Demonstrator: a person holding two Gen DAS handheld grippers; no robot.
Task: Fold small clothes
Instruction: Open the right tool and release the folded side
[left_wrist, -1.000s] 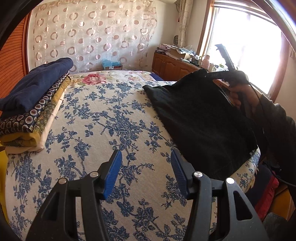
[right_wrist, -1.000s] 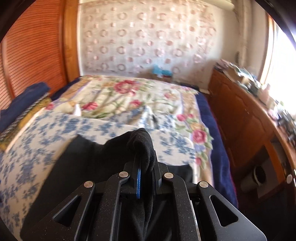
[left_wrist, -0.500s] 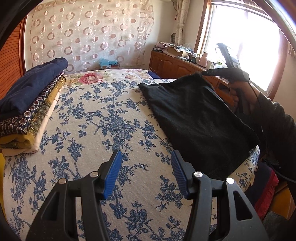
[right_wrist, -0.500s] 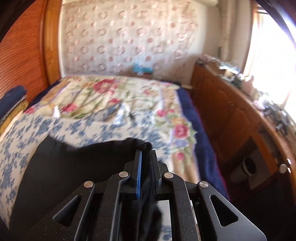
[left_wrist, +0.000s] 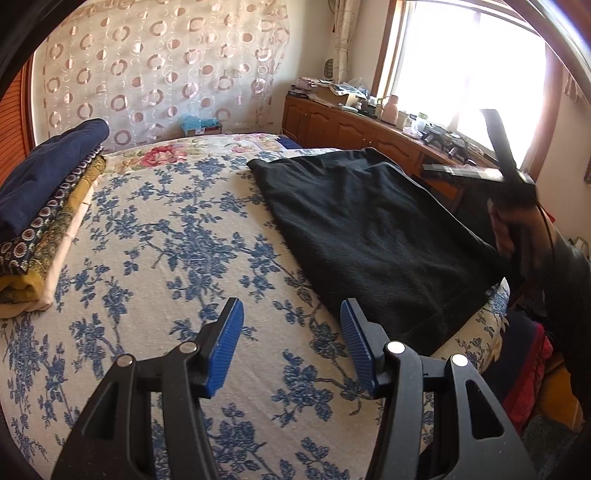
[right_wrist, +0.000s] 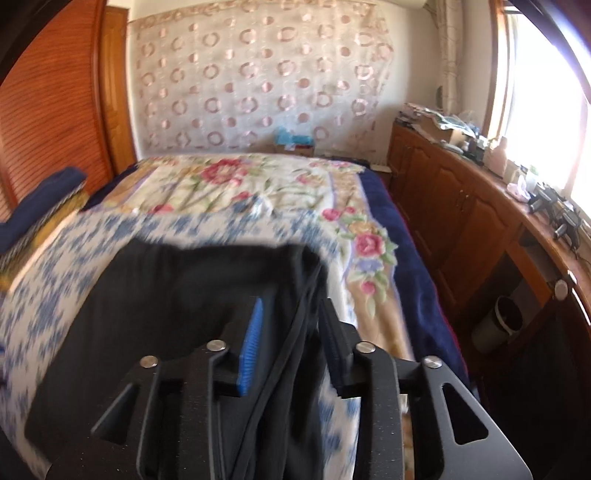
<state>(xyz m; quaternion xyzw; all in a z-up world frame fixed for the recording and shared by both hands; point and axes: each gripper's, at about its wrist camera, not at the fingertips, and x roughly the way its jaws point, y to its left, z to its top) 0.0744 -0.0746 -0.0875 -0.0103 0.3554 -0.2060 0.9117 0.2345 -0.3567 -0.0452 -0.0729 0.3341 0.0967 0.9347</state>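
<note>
While the black garment (left_wrist: 373, 236) lies flat on the bed's blue-floral cover (left_wrist: 177, 251), right tongs (right_wrist: 290, 332) stand parted, its edge passing loosely between them; left tongs (left_wrist: 291, 343) released above bare cover; folded stack (left_wrist: 40, 206) far left

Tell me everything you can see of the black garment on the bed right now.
The black knit-looking garment is a dark, matte, soft cloth, spread mostly flat on the blue-flowered bedspread at the bed's right side, one hemmed corner near the edge. Its right edge shows stacked layers with a seam line. That edge runs between the parted fingers of the right gripper, which looks open. The left gripper is apart from it, open.
</note>
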